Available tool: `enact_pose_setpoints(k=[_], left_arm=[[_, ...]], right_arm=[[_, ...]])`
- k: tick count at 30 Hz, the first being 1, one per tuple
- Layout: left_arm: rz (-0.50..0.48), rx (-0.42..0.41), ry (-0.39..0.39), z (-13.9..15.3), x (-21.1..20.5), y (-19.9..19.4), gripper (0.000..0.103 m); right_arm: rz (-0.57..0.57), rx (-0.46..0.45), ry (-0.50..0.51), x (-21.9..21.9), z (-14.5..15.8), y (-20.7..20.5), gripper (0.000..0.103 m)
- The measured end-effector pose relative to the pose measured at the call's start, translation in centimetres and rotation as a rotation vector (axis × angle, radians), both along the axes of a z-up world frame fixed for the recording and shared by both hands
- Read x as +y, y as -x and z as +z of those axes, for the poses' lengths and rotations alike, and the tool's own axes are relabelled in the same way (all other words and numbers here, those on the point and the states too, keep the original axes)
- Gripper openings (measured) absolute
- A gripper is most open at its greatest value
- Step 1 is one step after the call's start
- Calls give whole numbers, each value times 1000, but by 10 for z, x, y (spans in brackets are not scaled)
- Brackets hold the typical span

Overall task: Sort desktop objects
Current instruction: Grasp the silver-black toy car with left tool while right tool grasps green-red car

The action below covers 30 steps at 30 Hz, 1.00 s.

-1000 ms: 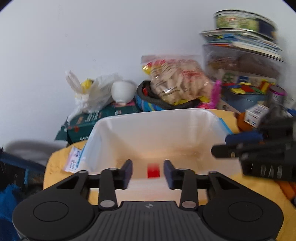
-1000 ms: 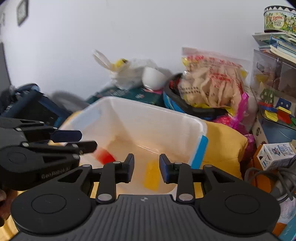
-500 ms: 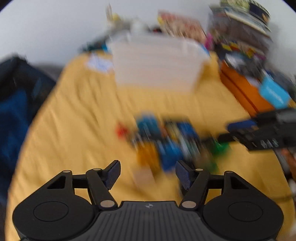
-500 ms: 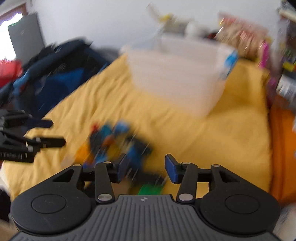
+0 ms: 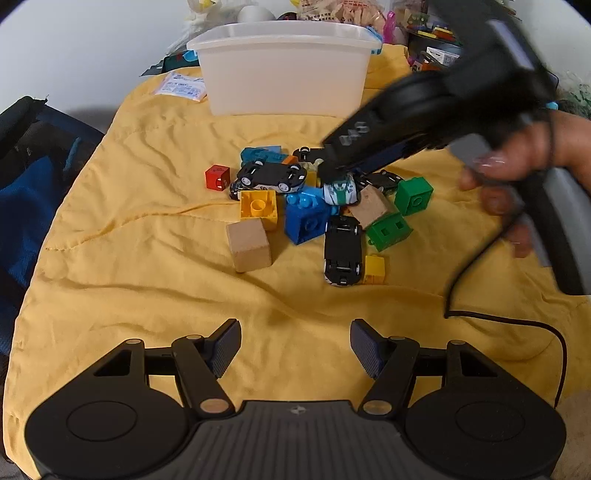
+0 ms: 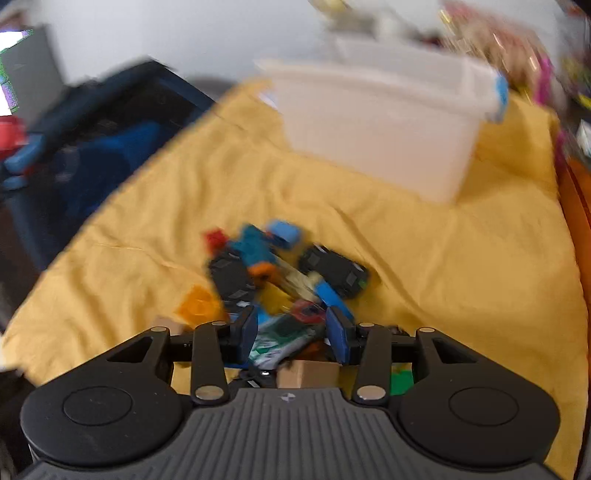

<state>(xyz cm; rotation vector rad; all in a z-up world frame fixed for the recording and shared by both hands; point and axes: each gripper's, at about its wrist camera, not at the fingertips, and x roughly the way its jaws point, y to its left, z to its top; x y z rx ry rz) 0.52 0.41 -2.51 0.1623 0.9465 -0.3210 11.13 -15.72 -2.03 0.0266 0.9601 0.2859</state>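
A pile of toys lies mid-cloth: black toy cars (image 5: 342, 249), a blue brick (image 5: 308, 220), a yellow brick (image 5: 258, 207), green bricks (image 5: 413, 195), a red cube (image 5: 217, 177), wooden cubes (image 5: 248, 243). My left gripper (image 5: 295, 345) is open and empty, well short of the pile. My right gripper (image 6: 291, 334) is open, its jaws either side of a white-green toy car (image 6: 280, 341) at the pile. In the left wrist view the right gripper (image 5: 332, 173) reaches down onto that car (image 5: 340, 191). The white bin (image 5: 284, 68) stands behind the pile.
A yellow cloth (image 5: 129, 221) covers the table. A dark blue bag (image 5: 29, 177) lies off its left edge. Snack bags, boxes and clutter (image 5: 436, 33) crowd the back wall. A black cable (image 5: 517, 321) trails at the right. The right wrist view is blurred.
Both grippers pulled back from over the bin and dropped toward the pile. The left gripper opened wider. The right gripper came down onto the white-green car.
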Motion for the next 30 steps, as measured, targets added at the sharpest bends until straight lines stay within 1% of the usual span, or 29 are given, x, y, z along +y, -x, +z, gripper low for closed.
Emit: enact_pose_setpoints(k=[2,4,5,7,10,14,15,18,19,22,23,24,25,27,29,30], left_arm=[[-8,-3,-4,-1,-6,1,69],[-22,-8,-2,-1,-10,0,69],[-30,-14,-1,-1,-12,-2,69],[-43,-15,3,-2,-16,-6,69],[-78,-4,30,-4,-25,-14,69],[-105,-19,3,-7,-41,-25,68],[-106,-24,5,-8,-43,-28,65],[-110,0,31,-13,-48,-41,57],[-106,3,47,-14,-50,-45,57],[-82,37,106,-19,-51,-60,49],[-72,69,143,-22,-50,-66,37],[-58,85,162,-23,-49,-70,33],[-50,90,170,-22,-47,-70,33],[-54,62,168,-16,-44,-62,32],[-65,11,123,-7,-39,-48,32],[-74,-17,83,-3,-36,-39,32]], right_arm=[[5,41,9,-1,-7,-3,45],[36,40,32,-1,-10,3,43],[60,18,38,-2,-9,8,32],[96,-21,56,-4,-6,19,32],[89,-55,37,-16,2,34,32],[76,-85,2,-39,19,56,32],[73,-92,-3,-46,23,64,32],[58,-86,-15,-60,26,83,32],[47,-75,-16,-64,25,89,32],[33,-56,-21,-69,20,102,32],[31,-52,-21,-69,18,106,32],[30,-48,-20,-69,17,109,32],[30,-45,-21,-69,16,111,32],[37,-44,-26,-67,16,114,32],[68,-52,-35,-66,16,118,32],[86,-53,-43,-66,15,119,32]])
